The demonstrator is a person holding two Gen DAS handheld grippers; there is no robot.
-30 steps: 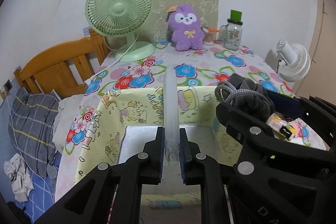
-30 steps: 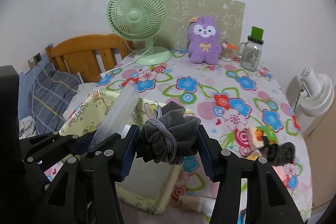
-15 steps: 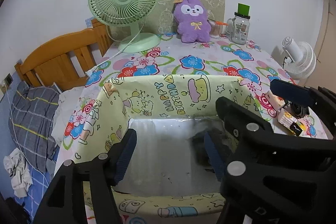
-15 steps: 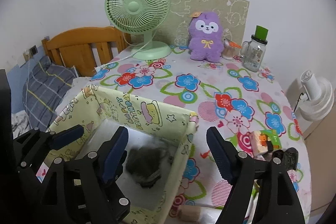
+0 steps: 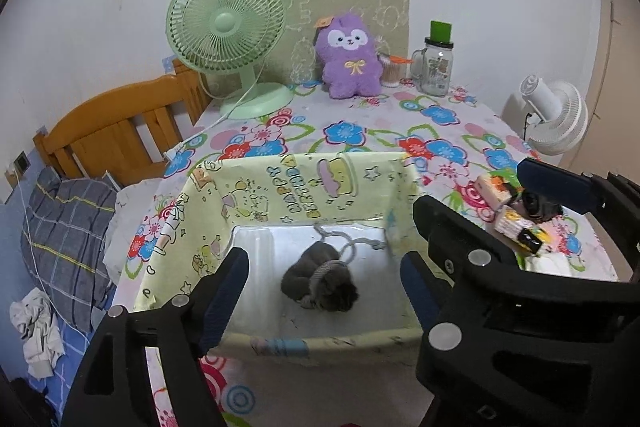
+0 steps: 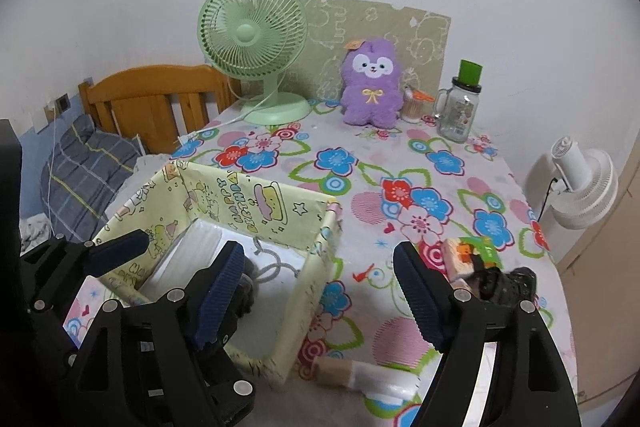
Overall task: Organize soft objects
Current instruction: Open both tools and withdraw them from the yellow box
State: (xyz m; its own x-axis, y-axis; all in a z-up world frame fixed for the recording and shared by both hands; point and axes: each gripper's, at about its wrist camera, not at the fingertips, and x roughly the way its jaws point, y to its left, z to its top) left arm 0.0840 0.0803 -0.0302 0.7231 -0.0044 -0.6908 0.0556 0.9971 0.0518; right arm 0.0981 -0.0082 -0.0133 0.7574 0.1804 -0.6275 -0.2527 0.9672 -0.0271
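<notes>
A yellow cartoon-print box [image 5: 296, 187] stands on the floral table; it also shows in the right wrist view [image 6: 256, 203]. A grey soft bundle tied with grey cord [image 5: 320, 279] lies on the box's white floor, mostly hidden behind a finger in the right wrist view [image 6: 246, 293]. My left gripper [image 5: 324, 291] is open and empty above the box's near edge. My right gripper [image 6: 320, 295] is open and empty, over the box's right wall. A purple plush toy [image 5: 350, 59] sits at the back. A dark soft item [image 6: 506, 283] lies at the table's right edge.
A green desk fan [image 5: 228, 27] and a glass jar with green lid [image 5: 436, 63] stand at the back. Small packets [image 6: 470, 255] lie by the dark item. A white fan [image 6: 580, 187] is off the right edge. A bed with wooden headboard [image 5: 120, 131] is left.
The right gripper opened and dropped the grey bundle into the box. The left gripper let go of the clear flap it pinched and opened. Both pulled back and up.
</notes>
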